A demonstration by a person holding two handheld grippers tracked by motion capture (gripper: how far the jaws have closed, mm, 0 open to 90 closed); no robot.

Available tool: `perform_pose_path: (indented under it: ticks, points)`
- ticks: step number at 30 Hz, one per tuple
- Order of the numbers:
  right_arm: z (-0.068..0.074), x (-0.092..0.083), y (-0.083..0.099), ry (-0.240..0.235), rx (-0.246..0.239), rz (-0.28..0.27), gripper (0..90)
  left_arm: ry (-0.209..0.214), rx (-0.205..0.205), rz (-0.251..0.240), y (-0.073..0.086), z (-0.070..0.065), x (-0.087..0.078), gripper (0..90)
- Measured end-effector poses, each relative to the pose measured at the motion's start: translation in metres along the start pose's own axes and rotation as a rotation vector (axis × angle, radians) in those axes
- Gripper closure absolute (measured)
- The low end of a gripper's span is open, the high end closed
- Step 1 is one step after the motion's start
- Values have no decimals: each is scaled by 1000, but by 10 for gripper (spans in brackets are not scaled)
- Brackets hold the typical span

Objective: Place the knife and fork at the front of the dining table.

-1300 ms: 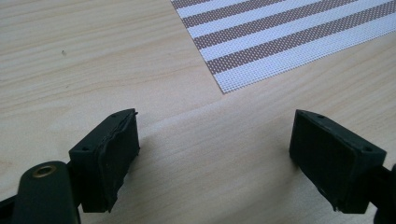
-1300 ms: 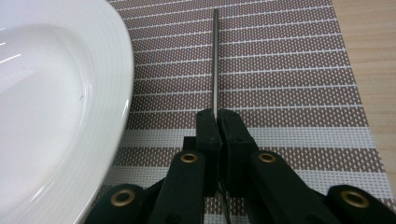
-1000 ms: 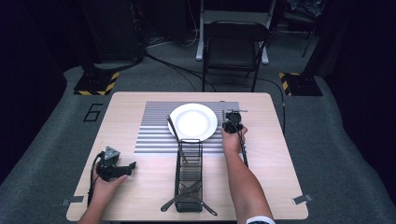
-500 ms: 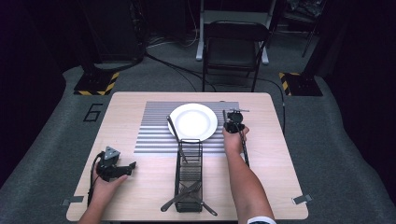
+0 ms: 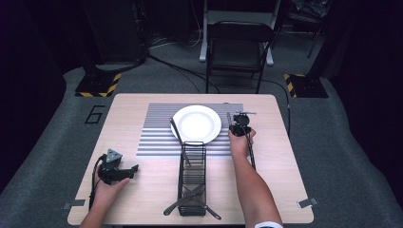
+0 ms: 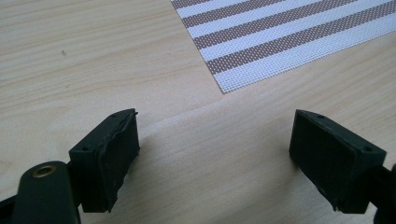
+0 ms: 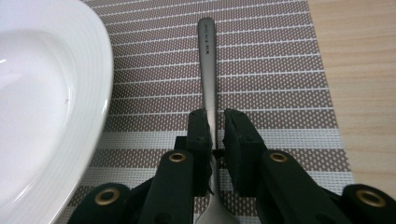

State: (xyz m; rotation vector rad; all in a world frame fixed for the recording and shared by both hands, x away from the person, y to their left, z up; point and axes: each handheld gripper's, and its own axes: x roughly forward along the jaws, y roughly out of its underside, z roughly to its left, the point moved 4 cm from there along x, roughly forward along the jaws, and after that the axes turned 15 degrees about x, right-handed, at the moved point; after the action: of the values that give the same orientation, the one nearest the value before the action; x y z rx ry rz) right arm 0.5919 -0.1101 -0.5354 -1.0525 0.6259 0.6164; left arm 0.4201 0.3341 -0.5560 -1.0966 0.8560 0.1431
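Note:
A silver utensil (image 7: 208, 60) lies on the striped placemat (image 7: 280, 84) just right of the white plate (image 7: 42, 102), its handle pointing away. My right gripper (image 7: 215, 122) straddles the handle low over the mat. Its jaws have just been opening, and a thin gap shows beside the right pad, so the handle lies loose between them. In the high view that gripper (image 5: 236, 122) sits at the plate's (image 5: 196, 123) right edge. My left gripper (image 5: 134, 170) rests near the table's front left, open wide over bare wood (image 6: 217, 135) with nothing between its jaws.
A black wire cutlery rack (image 5: 192, 173) stands in front of the plate with utensils (image 5: 187, 202) lying at its near end. Another dark utensil (image 5: 175, 129) lies along the plate's left side. A folding chair (image 5: 237, 47) stands beyond the table's (image 5: 285, 190) far edge.

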Motion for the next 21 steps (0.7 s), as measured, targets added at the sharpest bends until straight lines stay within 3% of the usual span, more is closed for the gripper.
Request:
perform_pose_path:
  ticks: [8, 21]
  points:
    - [-8, -13, -3, -17, -29, -20, 772, -1, -1, 0, 0, 0, 0, 157]
    - [-30, -37, 8, -40, -107, 12, 900, 0, -1, 0, 0, 0, 0, 157]
